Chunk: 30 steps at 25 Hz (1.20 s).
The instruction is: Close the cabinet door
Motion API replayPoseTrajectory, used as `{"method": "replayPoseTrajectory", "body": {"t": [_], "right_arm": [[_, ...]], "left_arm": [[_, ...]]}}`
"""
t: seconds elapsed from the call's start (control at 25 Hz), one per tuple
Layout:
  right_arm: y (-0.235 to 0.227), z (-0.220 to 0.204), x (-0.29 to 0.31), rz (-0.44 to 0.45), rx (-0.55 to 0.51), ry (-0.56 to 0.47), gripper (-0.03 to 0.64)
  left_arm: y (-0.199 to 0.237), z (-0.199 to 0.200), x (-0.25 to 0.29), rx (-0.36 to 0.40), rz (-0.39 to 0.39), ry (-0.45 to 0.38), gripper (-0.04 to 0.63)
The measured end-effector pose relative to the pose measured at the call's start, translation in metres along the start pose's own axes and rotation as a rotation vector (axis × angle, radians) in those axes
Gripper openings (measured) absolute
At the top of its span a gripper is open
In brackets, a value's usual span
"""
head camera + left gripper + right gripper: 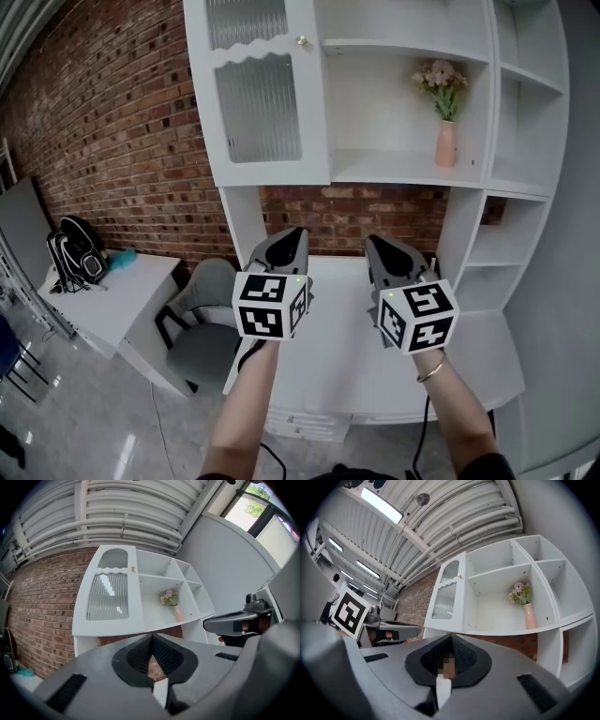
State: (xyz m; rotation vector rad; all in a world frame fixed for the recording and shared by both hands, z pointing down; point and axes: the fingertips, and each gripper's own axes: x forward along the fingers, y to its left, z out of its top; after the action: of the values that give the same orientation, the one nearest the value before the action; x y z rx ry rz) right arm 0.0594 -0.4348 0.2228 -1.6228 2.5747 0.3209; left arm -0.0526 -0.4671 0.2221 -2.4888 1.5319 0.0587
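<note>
The white cabinet door (258, 108) with ribbed glass and a small gold knob (302, 40) covers the cabinet's left compartment; it looks flat against the front, and I see no gap. It also shows in the left gripper view as the door (110, 597) and in the right gripper view as the door (446, 595). My left gripper (292, 234) and right gripper (380, 242) are held side by side below the cabinet, over the white desk (328, 352), apart from the door. Both are shut with nothing between their pads, as the left gripper (151, 637) and right gripper (450, 637) show.
A pink vase with flowers (446, 139) stands on the open shelf right of the door. Open shelves (530, 112) run down the cabinet's right side. A grey chair (202, 323) sits left of the desk. Further left, a backpack (77, 253) rests on a side table (103, 305) against the brick wall.
</note>
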Motion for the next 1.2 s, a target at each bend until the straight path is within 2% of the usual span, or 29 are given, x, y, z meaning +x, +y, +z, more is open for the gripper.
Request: {"method": "replayPoseTrajectory", "body": {"t": [0.4, 0.96, 1.2], "right_arm": [[0.016, -0.017, -0.025, -0.003, 0.048, 0.025, 0.000], [0.052, -0.069, -0.058, 0.007, 0.135, 0.098, 0.000], [0.057, -0.078, -0.071, -0.030, 0.124, 0.118, 0.000]], "left_arm": [[0.002, -0.022, -0.043, -0.025, 0.027, 0.022, 0.009], [0.012, -0.082, -0.114, -0.071, 0.080, 0.112, 0.009], [0.016, -0.096, -0.135, -0.093, 0.092, 0.138, 0.009]]}}
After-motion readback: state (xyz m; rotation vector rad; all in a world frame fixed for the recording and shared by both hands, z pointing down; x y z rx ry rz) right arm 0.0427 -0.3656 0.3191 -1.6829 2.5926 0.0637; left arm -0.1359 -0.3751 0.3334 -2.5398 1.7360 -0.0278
